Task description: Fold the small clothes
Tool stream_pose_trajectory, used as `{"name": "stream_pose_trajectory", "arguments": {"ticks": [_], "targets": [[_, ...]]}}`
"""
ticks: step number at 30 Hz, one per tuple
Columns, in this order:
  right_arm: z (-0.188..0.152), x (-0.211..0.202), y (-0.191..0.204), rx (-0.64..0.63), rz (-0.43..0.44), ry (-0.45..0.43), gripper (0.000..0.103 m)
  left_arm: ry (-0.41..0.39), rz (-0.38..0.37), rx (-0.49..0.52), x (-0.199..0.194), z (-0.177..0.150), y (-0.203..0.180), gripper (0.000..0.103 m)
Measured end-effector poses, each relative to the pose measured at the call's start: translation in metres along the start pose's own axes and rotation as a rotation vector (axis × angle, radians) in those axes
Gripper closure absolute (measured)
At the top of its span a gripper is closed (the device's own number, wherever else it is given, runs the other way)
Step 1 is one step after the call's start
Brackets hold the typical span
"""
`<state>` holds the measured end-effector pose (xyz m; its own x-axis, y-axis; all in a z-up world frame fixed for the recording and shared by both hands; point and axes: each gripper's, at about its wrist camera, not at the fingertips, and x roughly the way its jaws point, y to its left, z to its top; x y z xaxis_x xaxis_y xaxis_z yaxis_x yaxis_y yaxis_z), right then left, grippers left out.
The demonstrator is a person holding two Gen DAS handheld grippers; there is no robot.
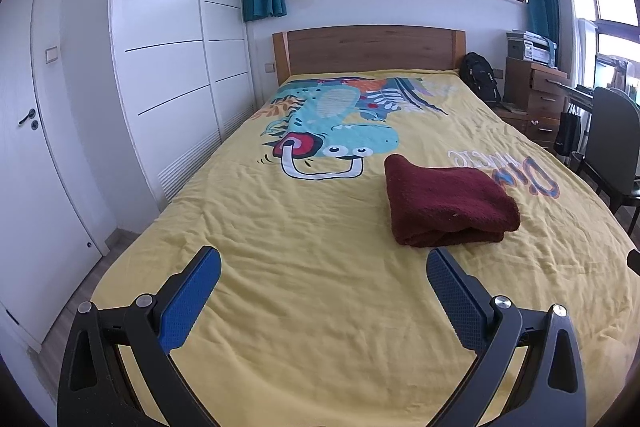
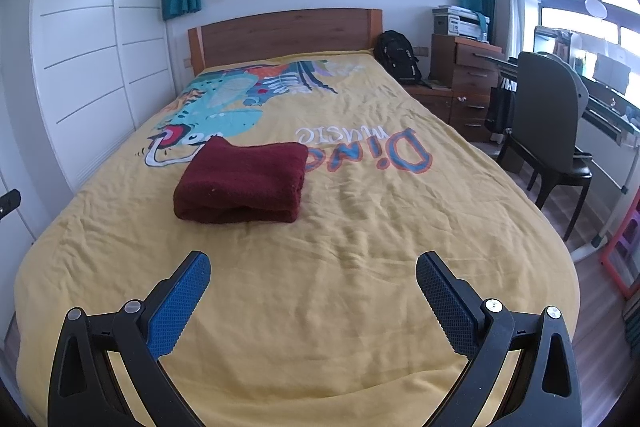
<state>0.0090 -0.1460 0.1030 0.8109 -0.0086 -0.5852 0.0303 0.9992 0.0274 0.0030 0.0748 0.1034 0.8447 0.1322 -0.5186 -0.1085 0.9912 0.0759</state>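
Note:
A dark red fleecy garment (image 1: 448, 205) lies folded into a compact rectangle on the yellow dinosaur bedspread (image 1: 304, 251). It also shows in the right wrist view (image 2: 242, 183), left of centre on the bedspread (image 2: 360, 227). My left gripper (image 1: 323, 265) is open and empty, held above the bed's near end, with the garment ahead and to its right. My right gripper (image 2: 313, 267) is open and empty, with the garment ahead and to its left.
A wooden headboard (image 1: 368, 49) stands at the far end. White wardrobe doors (image 1: 160, 39) line the left side. A black backpack (image 2: 398, 57), wooden drawers (image 2: 468, 83), a dark chair (image 2: 548, 131) and a desk (image 2: 608, 107) stand to the right.

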Motion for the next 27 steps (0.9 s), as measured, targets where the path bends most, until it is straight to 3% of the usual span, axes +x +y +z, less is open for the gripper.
{"name": "stream_pose_trajectory", "arguments": {"ticks": [27], "targets": [[-0.0067,0.0041,-0.0033,0.005,-0.007,0.008,0.000,0.001,-0.008,0.011,0.0029,-0.0019,-0.0021,0.001]]}}
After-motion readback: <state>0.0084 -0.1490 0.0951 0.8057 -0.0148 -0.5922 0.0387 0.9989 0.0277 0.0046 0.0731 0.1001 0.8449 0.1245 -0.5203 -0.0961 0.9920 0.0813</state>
